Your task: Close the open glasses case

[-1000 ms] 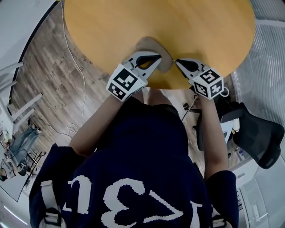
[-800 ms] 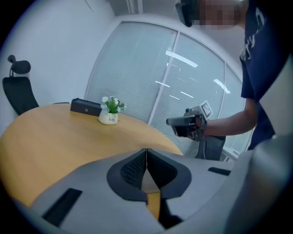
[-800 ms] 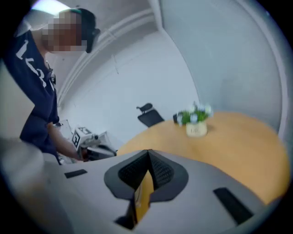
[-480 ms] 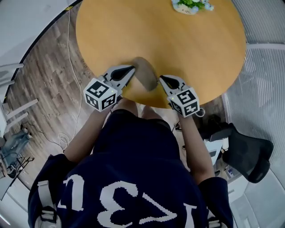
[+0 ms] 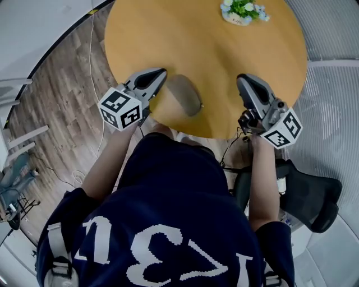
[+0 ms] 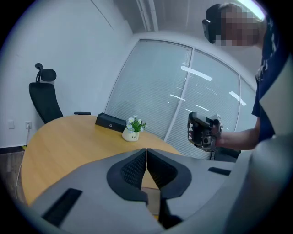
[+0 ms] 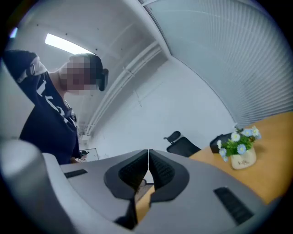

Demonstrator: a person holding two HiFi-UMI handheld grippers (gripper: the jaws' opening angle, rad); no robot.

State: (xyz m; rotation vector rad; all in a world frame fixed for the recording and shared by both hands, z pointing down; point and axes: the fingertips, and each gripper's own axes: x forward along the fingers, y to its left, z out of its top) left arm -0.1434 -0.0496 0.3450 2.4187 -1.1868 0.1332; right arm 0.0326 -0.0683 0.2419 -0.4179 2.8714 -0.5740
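The grey-brown oval glasses case [image 5: 185,94] lies flat near the front edge of the round wooden table [image 5: 224,53], and its lid looks down. My left gripper [image 5: 163,72] hovers just left of the case, apart from it, its jaws shut on nothing [image 6: 146,151]. My right gripper [image 5: 242,79] is well to the right of the case, over the table's edge, shut and empty [image 7: 148,153]. In the left gripper view the right gripper [image 6: 203,130] shows in a hand. The case is hidden in both gripper views.
A small white pot of flowers [image 5: 242,10] stands at the far side of the table, with a black box [image 6: 110,122] beside it. An office chair [image 5: 314,193] stands at the right behind me, another chair [image 6: 45,98] beyond the table. Wood floor lies left.
Both grippers have drawn away from the case: the left one to the left, the right one far out to the right. The case stays on the table.
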